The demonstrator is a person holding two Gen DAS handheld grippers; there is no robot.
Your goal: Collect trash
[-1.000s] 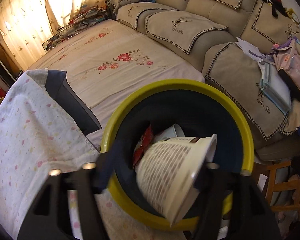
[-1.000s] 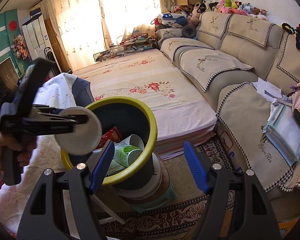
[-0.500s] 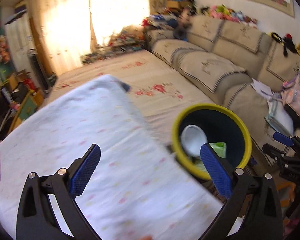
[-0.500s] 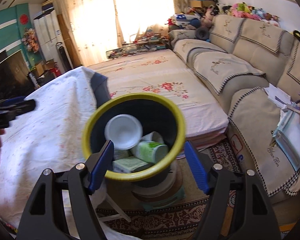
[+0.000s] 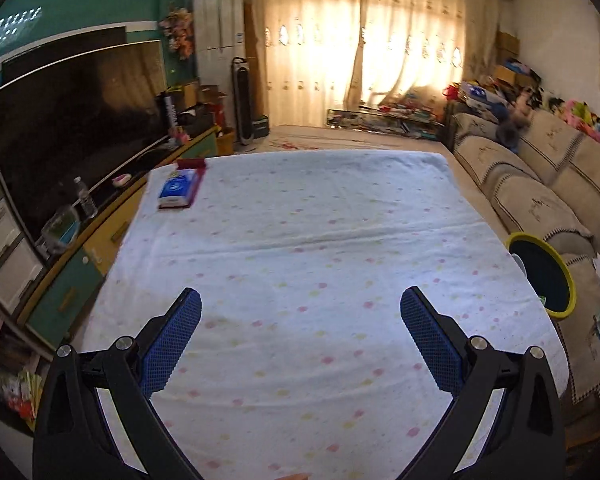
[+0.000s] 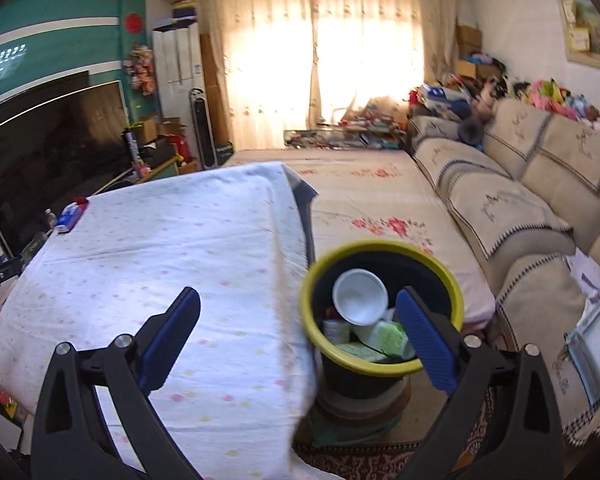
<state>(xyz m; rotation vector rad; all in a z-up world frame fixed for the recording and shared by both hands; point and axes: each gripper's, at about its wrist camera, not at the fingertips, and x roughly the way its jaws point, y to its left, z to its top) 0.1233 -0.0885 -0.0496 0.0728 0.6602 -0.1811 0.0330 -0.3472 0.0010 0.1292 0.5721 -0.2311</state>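
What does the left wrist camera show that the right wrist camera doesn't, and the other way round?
Only the left wrist view shows the left hand-held gripper, open and empty over the table.

Only the right wrist view shows the right hand-held gripper, its jaws opening with nothing between them, and the trash inside the bin: a white cup and green packaging.

Both show the spotted tablecloth, the yellow-rimmed bin, the blue tissue pack, television and sofa.
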